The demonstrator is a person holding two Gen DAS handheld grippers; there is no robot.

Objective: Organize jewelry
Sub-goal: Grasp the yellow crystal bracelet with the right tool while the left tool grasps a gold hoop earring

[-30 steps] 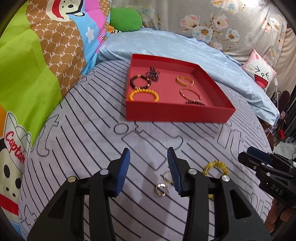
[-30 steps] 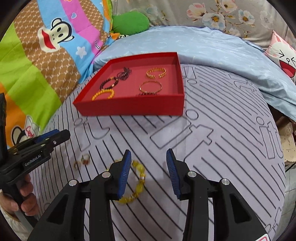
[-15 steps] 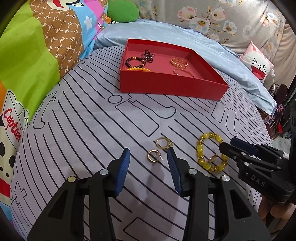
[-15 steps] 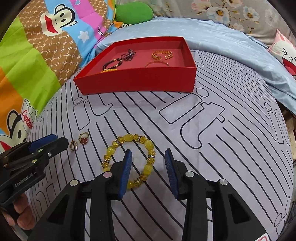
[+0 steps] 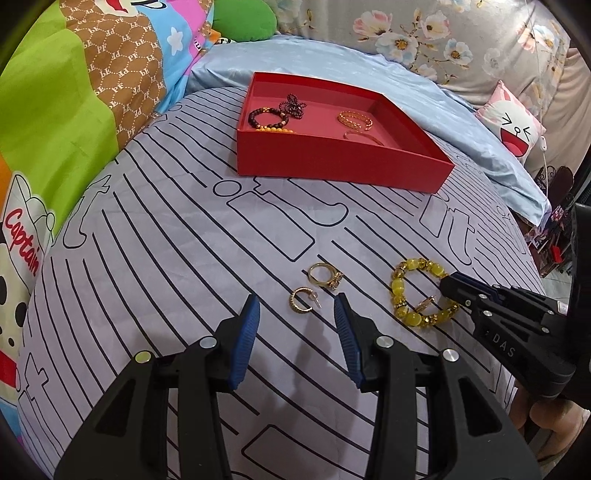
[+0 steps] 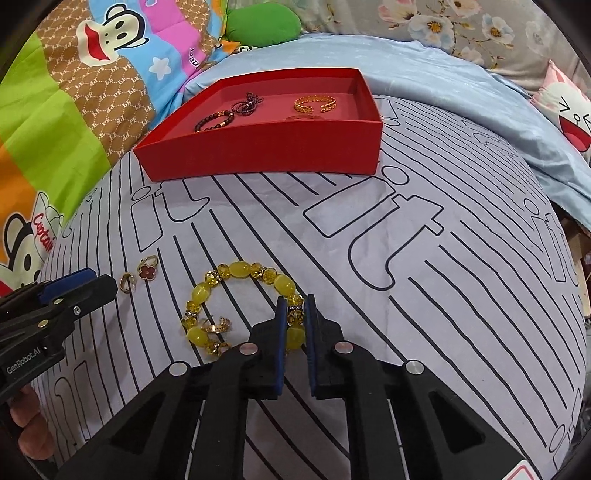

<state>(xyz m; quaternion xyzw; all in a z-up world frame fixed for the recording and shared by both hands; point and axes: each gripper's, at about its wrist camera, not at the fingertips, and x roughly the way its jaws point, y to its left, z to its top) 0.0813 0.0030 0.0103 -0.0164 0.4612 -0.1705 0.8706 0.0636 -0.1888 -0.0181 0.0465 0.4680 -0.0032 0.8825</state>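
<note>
A yellow bead bracelet (image 6: 201, 295) (image 5: 399, 291) lies on the striped bed cover. My right gripper (image 6: 295, 306) (image 5: 454, 286) is shut on the bracelet's near-right beads. A small gold piece (image 6: 216, 326) rests inside the bracelet loop. In the left wrist view my left gripper (image 5: 295, 306) (image 6: 92, 284) stands open, with a gold hoop earring (image 5: 303, 300) on the cover between its fingertips, untouched. Just beyond the earring lies a gold ring (image 5: 325, 275) with a red clover face (image 6: 147, 269). At the back, the red tray (image 5: 332, 166) (image 6: 258, 155) holds several bracelets.
A monkey-print quilt (image 5: 74, 110) rises on the left. A pale blue blanket (image 6: 443, 74) lies behind the tray, with a green cushion (image 6: 262, 22) beyond it. A pink cartoon pillow (image 5: 513, 125) marks the right side, where the bed drops away.
My right gripper's jaws have closed on the yellow bracelet. Both grippers came down closer to the cover a second ago. The left one has held still since.
</note>
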